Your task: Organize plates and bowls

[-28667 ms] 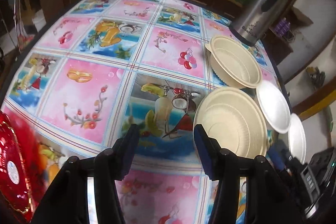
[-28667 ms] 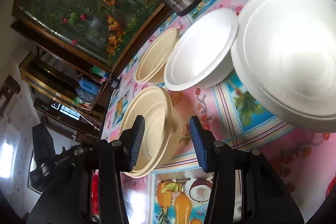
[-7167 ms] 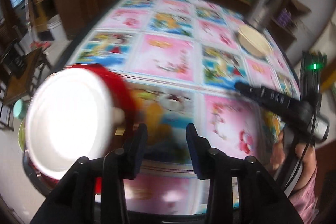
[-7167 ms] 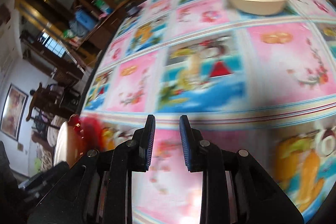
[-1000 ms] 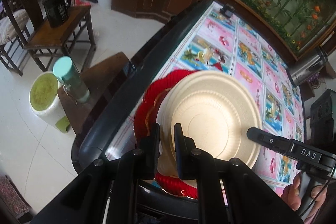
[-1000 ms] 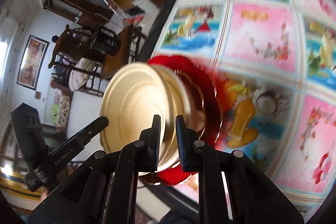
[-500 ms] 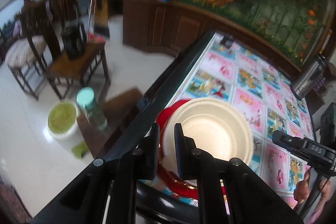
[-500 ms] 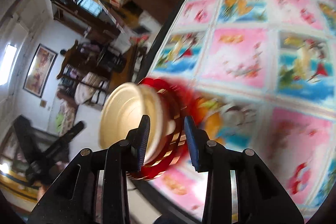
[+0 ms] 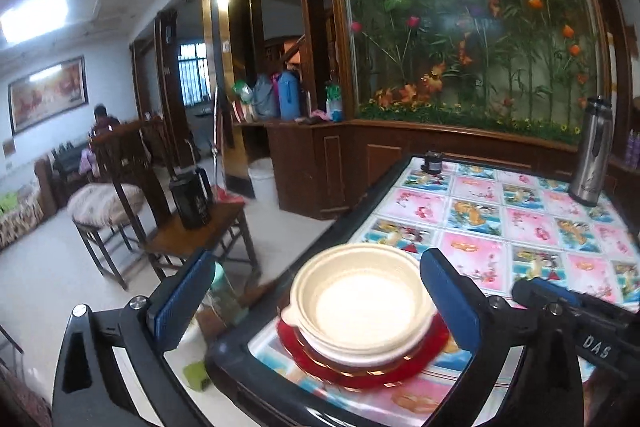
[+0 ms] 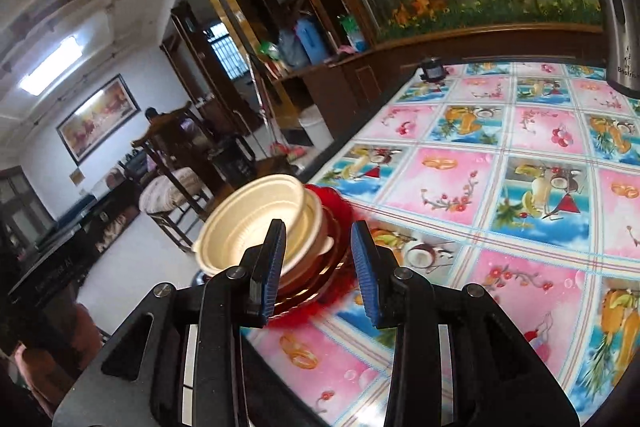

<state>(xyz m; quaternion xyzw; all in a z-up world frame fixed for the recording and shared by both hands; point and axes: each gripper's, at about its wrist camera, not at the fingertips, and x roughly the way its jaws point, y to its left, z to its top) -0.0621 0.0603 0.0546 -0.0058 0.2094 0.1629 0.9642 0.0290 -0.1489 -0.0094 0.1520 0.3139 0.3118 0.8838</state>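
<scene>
Left wrist view shows the left gripper (image 9: 316, 303) opening its jaws wide, empty, off the bowl stack (image 9: 358, 303) now resting on the red plate (image 9: 360, 367) at the counter (image 9: 472, 227) corner, while the right gripper (image 10: 318, 263) holds partly apart, empty, so stacking looks finished.

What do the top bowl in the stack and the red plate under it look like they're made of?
Top bowl: matte cream, thin moulded rim with a tab, probably disposable pulp or foam. Red plate: glossy red with gold trim and a scalloped edge, likely plastic; blur leaves it uncertain.
</scene>
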